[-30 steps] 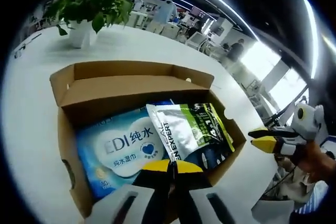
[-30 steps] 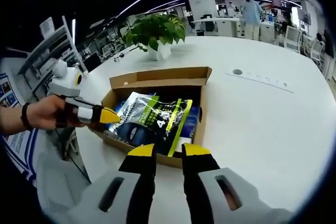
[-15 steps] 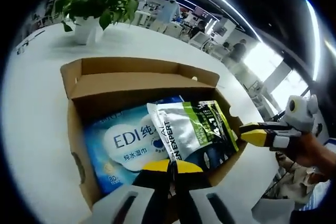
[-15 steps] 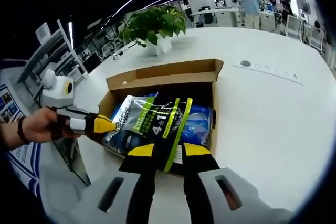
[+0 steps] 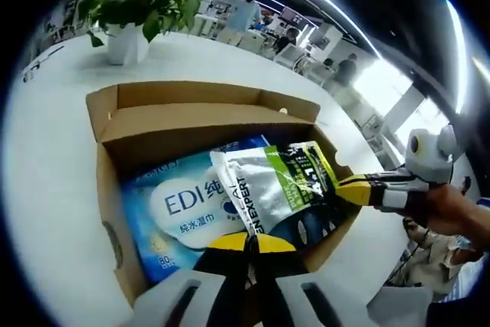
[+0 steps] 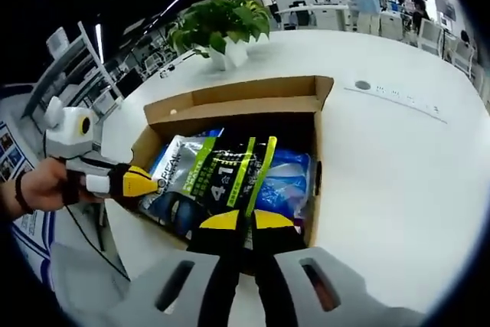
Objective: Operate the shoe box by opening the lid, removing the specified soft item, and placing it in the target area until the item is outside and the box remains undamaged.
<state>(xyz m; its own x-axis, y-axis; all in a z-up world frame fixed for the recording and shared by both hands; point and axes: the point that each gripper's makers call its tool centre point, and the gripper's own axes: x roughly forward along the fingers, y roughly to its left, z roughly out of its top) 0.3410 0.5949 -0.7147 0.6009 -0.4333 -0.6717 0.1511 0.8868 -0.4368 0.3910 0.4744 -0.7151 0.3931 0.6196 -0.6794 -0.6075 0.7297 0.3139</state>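
In the left gripper view, a potted plant (image 5: 138, 5) stands at the far left of the white surface (image 5: 46, 135). The open shoe box (image 5: 191, 116) holds a blue wipes pack (image 5: 180, 208) with a silver-green pouch (image 5: 279, 185) lying over its right part. The left gripper (image 5: 246, 244) has its fingers together, just short of the pouch's near edge. In the right gripper view, the right gripper (image 6: 243, 222) has its fingers pressed together at the pouch's near edge; whether they pinch it is unclear.
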